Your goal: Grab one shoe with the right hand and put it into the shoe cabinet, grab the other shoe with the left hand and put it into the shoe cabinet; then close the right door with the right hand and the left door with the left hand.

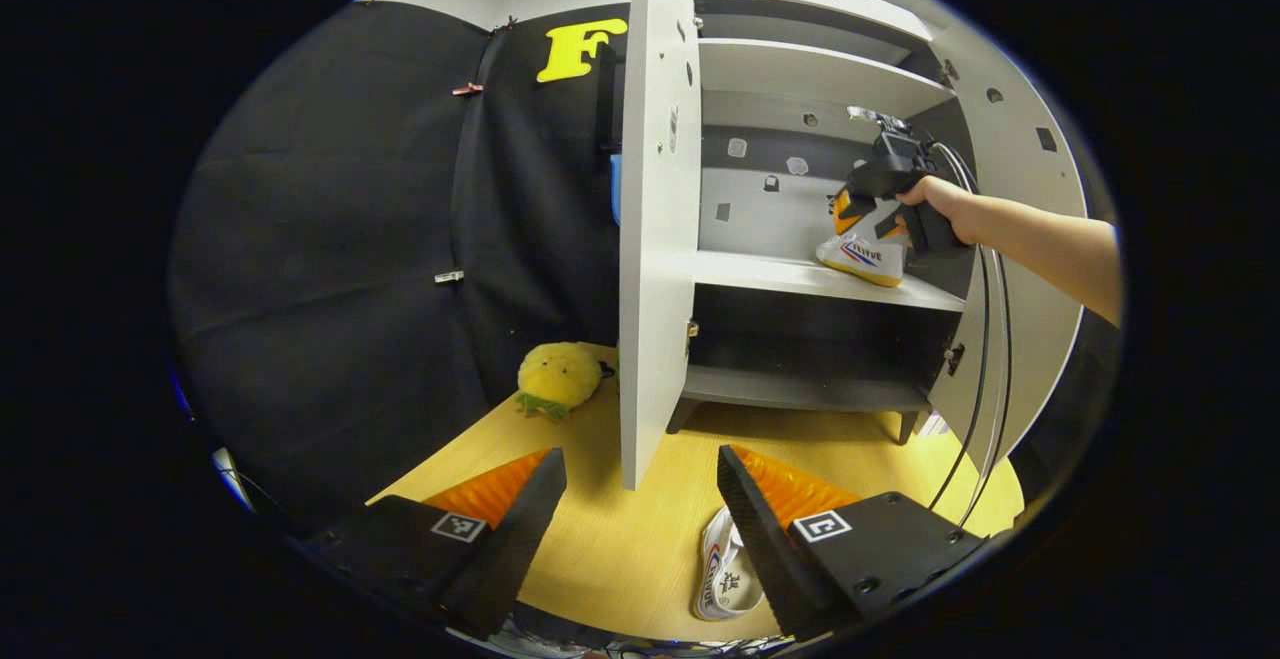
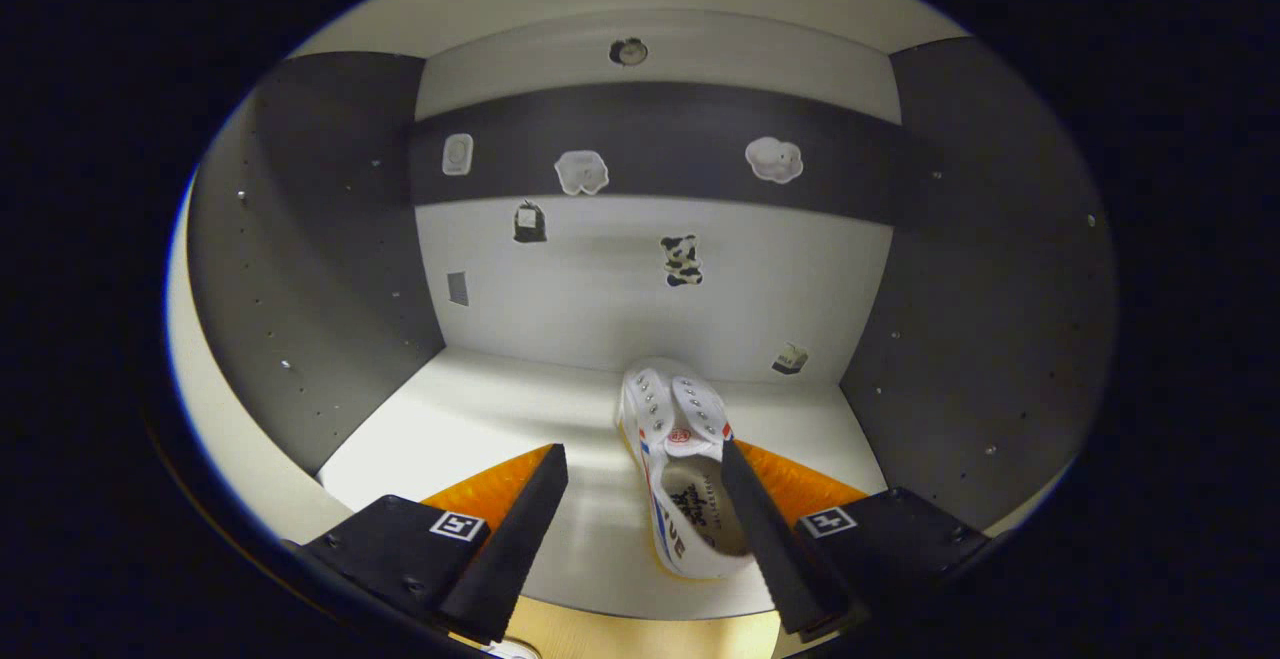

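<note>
A white shoe point(image 1: 862, 259) with red and blue stripes and a yellow sole stands on the middle shelf point(image 1: 770, 272) of the white shoe cabinet. In the left gripper view a hand holds my right gripper point(image 1: 850, 222) right at that shoe. In the right gripper view my right gripper point(image 2: 642, 451) is open, and the shoe point(image 2: 672, 419) lies on the shelf point(image 2: 480, 409) against the inside of its right finger. The other white shoe point(image 1: 722, 579) lies on the wooden surface point(image 1: 610, 549) beside the right finger of my open, empty left gripper point(image 1: 640, 461).
Both cabinet doors stand open: the left door point(image 1: 655, 239) edge-on straight ahead of my left gripper, the right door point(image 1: 1020, 199) behind the arm. A yellow plush toy point(image 1: 557, 376) sits left of the cabinet. Cables hang by the right door. Stickers dot the cabinet's back wall point(image 2: 640, 279).
</note>
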The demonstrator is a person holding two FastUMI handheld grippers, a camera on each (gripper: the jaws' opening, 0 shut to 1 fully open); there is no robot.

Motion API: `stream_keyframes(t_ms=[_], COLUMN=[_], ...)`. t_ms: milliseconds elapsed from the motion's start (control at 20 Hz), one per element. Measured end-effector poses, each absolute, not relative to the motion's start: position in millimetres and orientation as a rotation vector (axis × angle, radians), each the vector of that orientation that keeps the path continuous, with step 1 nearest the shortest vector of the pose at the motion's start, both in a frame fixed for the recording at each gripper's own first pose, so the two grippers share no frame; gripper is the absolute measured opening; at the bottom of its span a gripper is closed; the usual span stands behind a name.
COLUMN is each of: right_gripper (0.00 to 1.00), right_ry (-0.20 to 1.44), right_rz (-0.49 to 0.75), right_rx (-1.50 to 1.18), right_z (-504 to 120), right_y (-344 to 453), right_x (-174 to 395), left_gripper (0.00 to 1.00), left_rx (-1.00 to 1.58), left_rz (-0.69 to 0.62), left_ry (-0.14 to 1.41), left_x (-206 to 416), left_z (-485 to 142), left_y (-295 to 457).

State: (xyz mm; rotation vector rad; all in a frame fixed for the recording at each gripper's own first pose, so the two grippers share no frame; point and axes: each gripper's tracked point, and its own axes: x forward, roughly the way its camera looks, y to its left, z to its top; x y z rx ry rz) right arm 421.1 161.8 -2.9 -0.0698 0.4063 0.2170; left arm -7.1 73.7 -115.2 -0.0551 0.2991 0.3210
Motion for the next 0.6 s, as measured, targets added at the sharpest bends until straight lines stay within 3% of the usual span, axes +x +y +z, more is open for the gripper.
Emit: stream_keyframes(t_ms=[350,600], right_gripper=[0.99,0.98], right_ry=[0.159,0.073], right_rz=[0.22,0.214], right_rx=[-0.14,-0.116], right_z=[39,25], right_y=[144,124], right_x=[338,268], left_gripper=[0.95,0.95], left_rx=[-0.06,-0.046], left_rz=[0.279,0.22], left_ry=[0.34,0.376], left_x=[-20,-18], left_z=[-138,-159], left_y=[76,73])
